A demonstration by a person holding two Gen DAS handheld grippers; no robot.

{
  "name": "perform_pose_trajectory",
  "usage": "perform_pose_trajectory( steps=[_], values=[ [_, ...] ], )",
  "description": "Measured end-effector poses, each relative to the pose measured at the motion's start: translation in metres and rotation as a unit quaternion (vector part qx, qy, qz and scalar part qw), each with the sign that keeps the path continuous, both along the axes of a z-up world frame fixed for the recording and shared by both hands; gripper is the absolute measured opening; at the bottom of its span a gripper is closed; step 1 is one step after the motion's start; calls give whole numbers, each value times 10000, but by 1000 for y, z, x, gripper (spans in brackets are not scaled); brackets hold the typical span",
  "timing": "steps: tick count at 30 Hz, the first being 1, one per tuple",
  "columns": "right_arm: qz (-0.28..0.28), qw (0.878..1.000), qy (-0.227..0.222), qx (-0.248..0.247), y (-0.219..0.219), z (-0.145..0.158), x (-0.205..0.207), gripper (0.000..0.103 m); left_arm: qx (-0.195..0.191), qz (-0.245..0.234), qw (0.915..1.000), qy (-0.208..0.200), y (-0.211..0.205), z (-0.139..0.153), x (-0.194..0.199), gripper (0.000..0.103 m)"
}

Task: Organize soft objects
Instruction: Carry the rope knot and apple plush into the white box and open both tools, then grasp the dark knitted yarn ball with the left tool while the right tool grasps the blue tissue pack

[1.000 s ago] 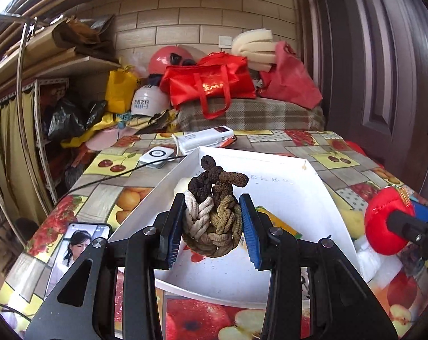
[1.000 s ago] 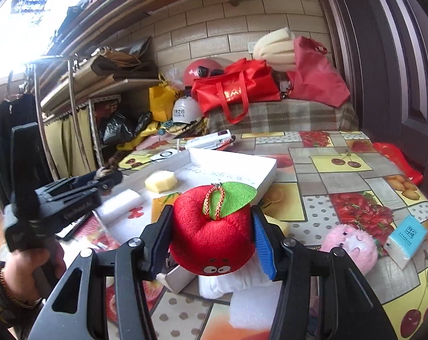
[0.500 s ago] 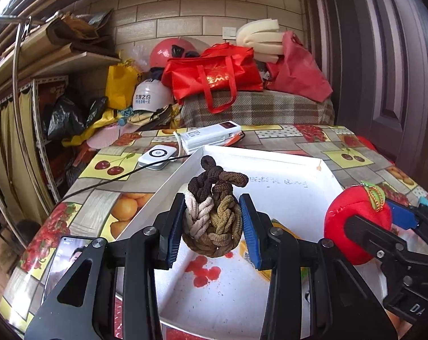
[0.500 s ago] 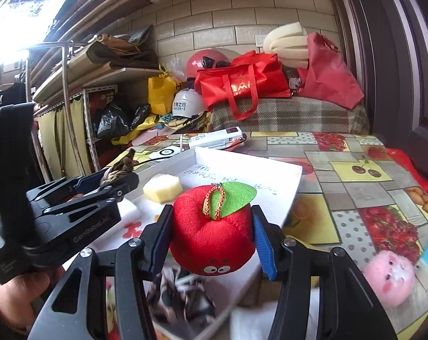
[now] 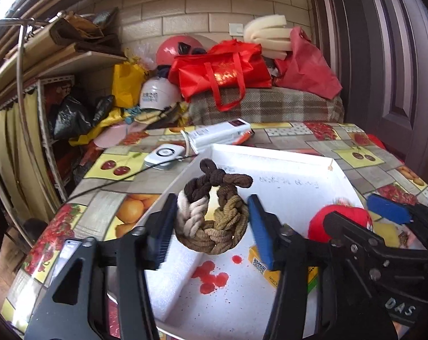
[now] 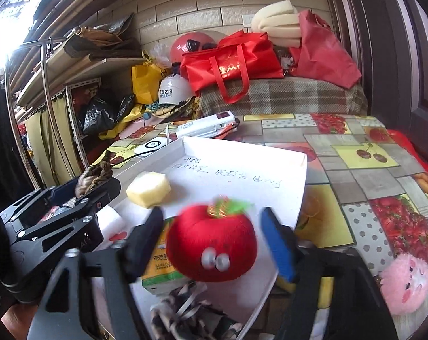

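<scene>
My left gripper (image 5: 211, 223) is shut on a braided rope ring (image 5: 214, 212) in brown, cream and tan, held over the left part of the white tray (image 5: 287, 164). My right gripper (image 6: 211, 240) stands open; the red plush apple (image 6: 214, 243) with googly eyes is blurred between the spread fingers, over the tray (image 6: 242, 158). The apple also shows in the left wrist view (image 5: 341, 221), and the left gripper with the rope in the right wrist view (image 6: 95, 175).
In the tray lie a yellow sponge block (image 6: 148, 188), a yellow-green packet (image 6: 160, 266) and striped cloth (image 6: 185, 311). A pink plush pig (image 6: 406, 286) lies on the fruit-pattern tablecloth at right. A white box (image 5: 219, 136) and a charger (image 5: 164, 153) sit behind the tray.
The right gripper has opened and the red apple has come loose and dropped lower between its fingers. Both grippers have moved further over the tray; the left still holds the rope ring.
</scene>
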State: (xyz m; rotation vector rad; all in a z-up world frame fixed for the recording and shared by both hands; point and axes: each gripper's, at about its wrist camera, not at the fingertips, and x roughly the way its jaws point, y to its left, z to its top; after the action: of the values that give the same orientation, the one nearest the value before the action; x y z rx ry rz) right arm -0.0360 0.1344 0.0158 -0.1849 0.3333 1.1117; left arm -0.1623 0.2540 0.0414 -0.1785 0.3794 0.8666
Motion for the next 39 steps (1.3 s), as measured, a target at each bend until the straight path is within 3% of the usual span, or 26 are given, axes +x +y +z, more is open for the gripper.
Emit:
perform_pose_trajectory(
  steps=[1,4,6,9,16,22,28,32,35,39],
  values=[
    [-66,9999,-53,56,-2,1,-1,83,78,123,9999,-58,-2,1,-3,78],
    [-77,9995,-212,242,-9,3,-6,86,124,449,9984,-312,0,4,-15,103],
    [-71,9990,-314,316,-11,5,-10,88,54,556,9975,-424,4,4,-21,103],
    [-70,9982,-460,376,-12,6,-14,103,59,665,9965,-495,5,4,-26,103],
    [-61,9947,-778,670,-21,10,-24,103,261,684,9956,-590,-1,6,-29,103],
    [2,9947,-746,703,-28,10,-26,103,364,689,9946,-687,-6,8,-33,103],
    [121,9953,-598,747,-42,7,-28,103,189,677,9939,-845,-8,7,-44,103],
    [234,9956,-436,790,-60,6,-28,103,-184,596,9915,-1140,-6,4,-58,103],
    [297,9930,-359,1089,-89,10,-24,103,-521,475,9871,-1436,-7,1,-68,103],
    [45,9780,-885,1888,-149,20,-20,103,-531,226,9857,-1585,-18,3,-72,103]
  ],
)
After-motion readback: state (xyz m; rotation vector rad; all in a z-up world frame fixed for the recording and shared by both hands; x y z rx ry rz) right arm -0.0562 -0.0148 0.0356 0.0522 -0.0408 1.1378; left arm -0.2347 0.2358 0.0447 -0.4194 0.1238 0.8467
